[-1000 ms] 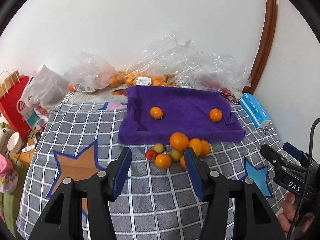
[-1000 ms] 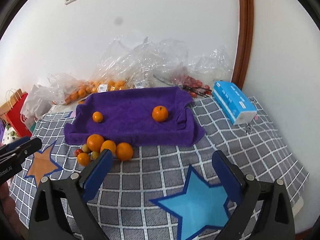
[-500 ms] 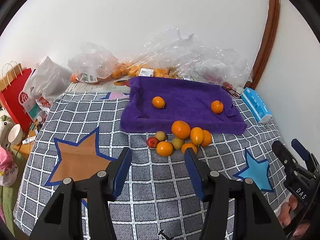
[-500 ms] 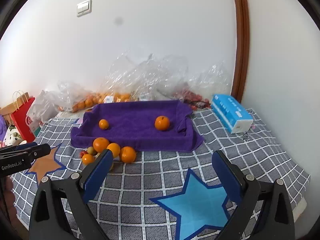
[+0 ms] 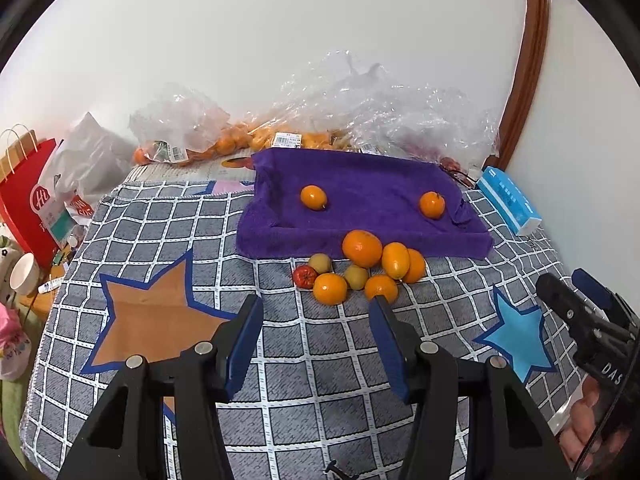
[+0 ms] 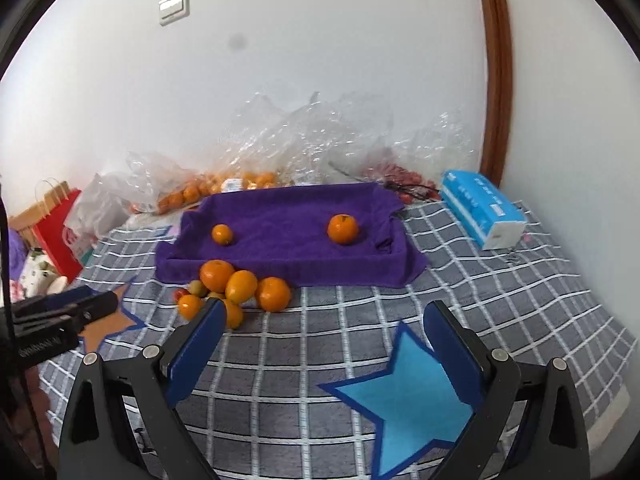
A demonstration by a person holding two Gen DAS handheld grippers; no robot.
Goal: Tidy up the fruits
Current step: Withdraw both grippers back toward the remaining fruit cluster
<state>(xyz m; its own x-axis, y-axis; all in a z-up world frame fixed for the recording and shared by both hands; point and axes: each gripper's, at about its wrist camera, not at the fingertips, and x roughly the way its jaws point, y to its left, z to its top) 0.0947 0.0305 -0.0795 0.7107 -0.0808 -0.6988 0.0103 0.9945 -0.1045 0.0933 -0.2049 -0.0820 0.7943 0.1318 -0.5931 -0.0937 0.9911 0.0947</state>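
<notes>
A purple towel lies spread on the checked cloth with two oranges on it, one left and one right. In front of its near edge sits a pile of fruit: a big orange, several smaller oranges, two yellow-green fruits and a small red one. My left gripper hovers open just short of the pile, nothing between its fingers. My right gripper stands wide open to the right of the pile, empty.
Clear plastic bags with more oranges and red fruit line the wall behind the towel. A blue tissue pack lies at the right. A red paper bag and a cup stand off the cloth's left edge.
Both views have pulled back and lifted slightly, so the towel and pile look a little farther off. Neither gripper's opening has changed and no fruit has moved.
</notes>
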